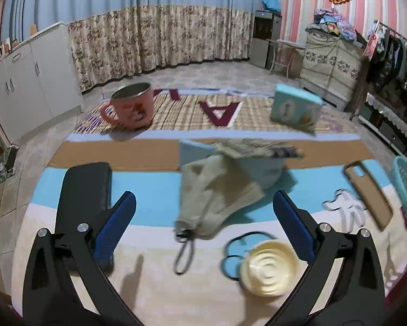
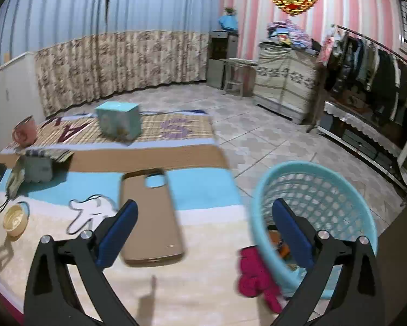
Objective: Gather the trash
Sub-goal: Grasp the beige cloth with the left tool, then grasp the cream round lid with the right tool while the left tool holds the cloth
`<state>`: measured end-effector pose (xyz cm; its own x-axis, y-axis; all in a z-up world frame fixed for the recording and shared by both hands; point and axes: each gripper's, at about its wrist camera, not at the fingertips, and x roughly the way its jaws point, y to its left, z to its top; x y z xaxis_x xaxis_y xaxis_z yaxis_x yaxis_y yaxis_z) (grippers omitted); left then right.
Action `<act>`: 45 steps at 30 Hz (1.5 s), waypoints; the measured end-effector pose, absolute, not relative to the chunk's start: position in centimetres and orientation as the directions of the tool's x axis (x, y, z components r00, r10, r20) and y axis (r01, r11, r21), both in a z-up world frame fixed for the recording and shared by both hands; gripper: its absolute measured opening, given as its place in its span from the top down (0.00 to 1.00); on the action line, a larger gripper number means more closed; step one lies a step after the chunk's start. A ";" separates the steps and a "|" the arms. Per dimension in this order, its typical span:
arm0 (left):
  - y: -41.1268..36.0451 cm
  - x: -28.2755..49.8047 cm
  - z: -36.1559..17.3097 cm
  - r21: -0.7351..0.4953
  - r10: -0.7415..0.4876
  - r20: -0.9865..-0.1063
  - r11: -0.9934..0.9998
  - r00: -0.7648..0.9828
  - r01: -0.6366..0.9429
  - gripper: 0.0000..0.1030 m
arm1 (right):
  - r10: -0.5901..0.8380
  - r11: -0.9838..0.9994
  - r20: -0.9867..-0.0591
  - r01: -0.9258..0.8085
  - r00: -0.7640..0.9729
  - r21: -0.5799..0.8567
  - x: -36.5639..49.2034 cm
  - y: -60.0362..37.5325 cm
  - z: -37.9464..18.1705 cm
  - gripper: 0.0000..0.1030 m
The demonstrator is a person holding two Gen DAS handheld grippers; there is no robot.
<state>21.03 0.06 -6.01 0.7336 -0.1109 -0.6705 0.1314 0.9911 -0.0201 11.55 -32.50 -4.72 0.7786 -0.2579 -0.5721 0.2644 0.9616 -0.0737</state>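
Blue-padded and spread wide with nothing between its fingers, the left gripper point(image 1: 203, 217) hovers over the mat, a black case point(image 1: 85, 187) by its left finger, a grey drawstring pouch point(image 1: 206, 198) straight ahead and a cream lid point(image 1: 270, 267) near its right finger. Further right, the right gripper point(image 2: 203, 222) is equally spread and empty, a tan phone case point(image 2: 150, 217) beside its left finger and the turquoise basket point(image 2: 312, 187), holding scraps, around its right finger.

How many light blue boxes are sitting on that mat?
2. One box stands on the checked far part of the mat; a smaller torn box sits nearer, toward the left. Others may be out of view.
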 end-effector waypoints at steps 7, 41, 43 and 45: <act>0.6 23.2 -9.1 -0.074 -0.185 -0.729 0.978 0.659 0.193 0.23 | -0.233 0.971 -0.579 0.220 0.781 -0.093 12.5 -28.7 -5.0 0.06; 8.8 16.9 -6.9 -0.094 -0.180 -0.668 0.983 0.722 0.158 0.82 | -0.036 0.994 -0.689 -0.044 0.724 -0.098 15.1 -12.1 -7.4 0.22; 9.0 16.8 -6.8 -0.084 -0.171 -0.664 0.984 0.728 0.155 0.82 | -0.028 0.995 -0.700 -0.050 0.713 -0.091 15.2 -11.7 -7.8 0.27; 9.0 16.8 -6.8 -0.075 -0.164 -0.661 0.985 0.732 0.153 0.82 | -0.020 0.995 -0.716 -0.057 0.698 -0.084 15.5 -11.4 -8.1 0.32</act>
<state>16.80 9.05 -6.84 0.7323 -0.1639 -0.6609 0.1526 0.9854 -0.0753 15.53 -11.40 -8.09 0.6979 -0.0203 -0.7159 -0.0569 0.9949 -0.0837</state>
